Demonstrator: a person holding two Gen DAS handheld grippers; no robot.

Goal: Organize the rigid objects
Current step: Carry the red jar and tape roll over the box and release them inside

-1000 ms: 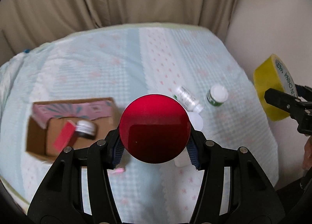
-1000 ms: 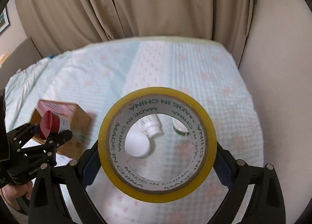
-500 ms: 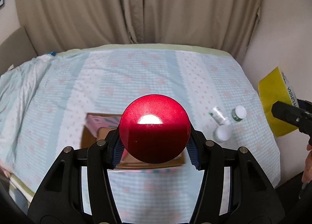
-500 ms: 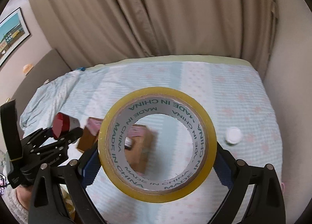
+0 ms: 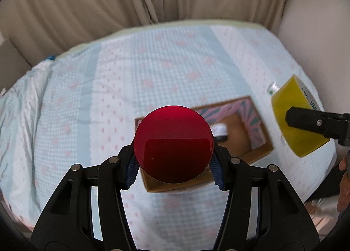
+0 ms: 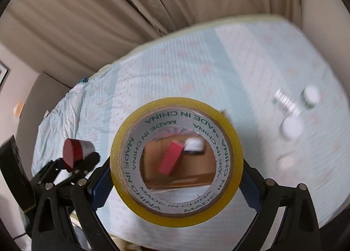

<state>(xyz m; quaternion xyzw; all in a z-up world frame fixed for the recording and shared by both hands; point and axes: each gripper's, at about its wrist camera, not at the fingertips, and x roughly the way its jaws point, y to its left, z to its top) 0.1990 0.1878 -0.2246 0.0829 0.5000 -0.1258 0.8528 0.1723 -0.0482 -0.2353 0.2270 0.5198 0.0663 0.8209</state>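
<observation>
Both claws are loaded here. The left gripper (image 5: pixel 174 169) is clenched on a jar with a red lid (image 5: pixel 174 144), and the right gripper (image 6: pixel 176 183) is clamped on the yellow tape roll (image 6: pixel 176 162), held up off the bed. What's changed: a second ago the cardboard box (image 5: pixel 261 151) sat way off to the left in both views, and now it's right under the jar and visible straight through the tape's hole. So both hands have swung over the box, and I'd guess the drops come next. Inside it there's already a red block (image 6: pixel 170 160) and a small white-capped jar (image 5: pixel 219 132). Farther out on the bedspread (image 5: pixel 131 71), a few blurry white bottles (image 6: pixel 291 111) are still waiting.
</observation>
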